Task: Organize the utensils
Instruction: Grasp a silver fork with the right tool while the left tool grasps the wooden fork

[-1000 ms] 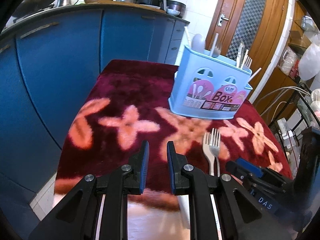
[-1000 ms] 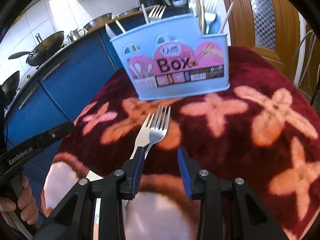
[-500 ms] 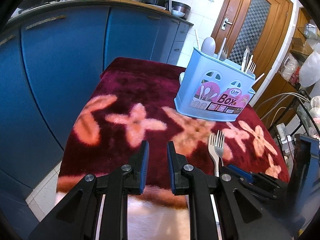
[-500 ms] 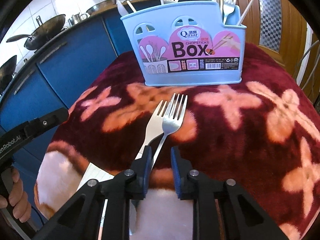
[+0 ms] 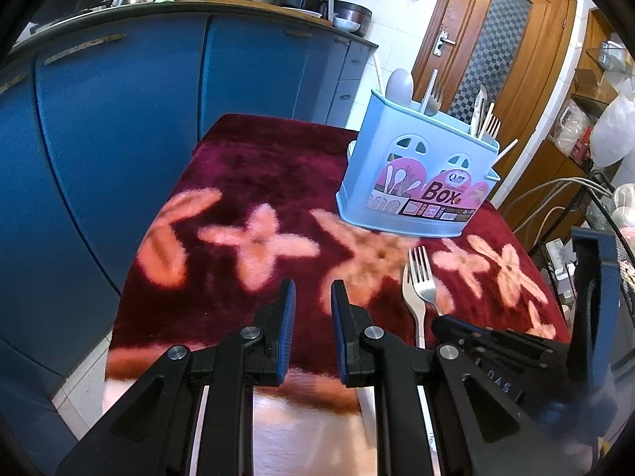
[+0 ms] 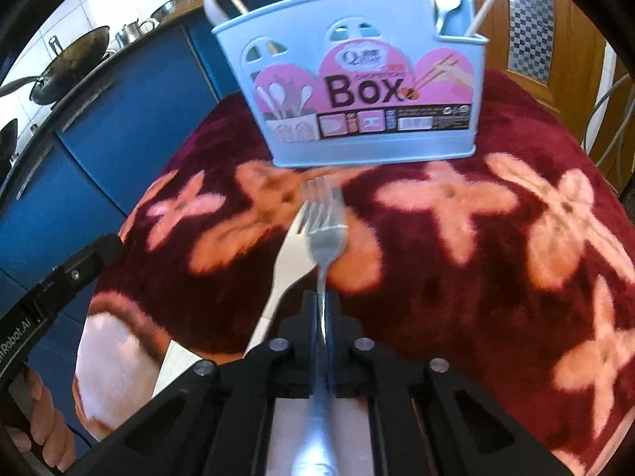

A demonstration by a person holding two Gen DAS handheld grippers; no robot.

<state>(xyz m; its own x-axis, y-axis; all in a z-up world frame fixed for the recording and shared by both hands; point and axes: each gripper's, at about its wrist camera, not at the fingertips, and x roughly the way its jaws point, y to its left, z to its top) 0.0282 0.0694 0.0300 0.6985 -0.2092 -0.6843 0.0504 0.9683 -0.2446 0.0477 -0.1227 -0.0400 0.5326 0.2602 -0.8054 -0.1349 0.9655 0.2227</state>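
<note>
R hand-held gripper: clamped on steel fork | L hand-held gripper: jaws apart, empty

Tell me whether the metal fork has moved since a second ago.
Yes. The metal fork has swung from lying slanted beside the white fork to straight toward the utensil box, shut in the right tool.

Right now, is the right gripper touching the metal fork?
Touching. The right wrist view shows the right gripper with its pads pressed against the metal fork handle from both sides.
</note>
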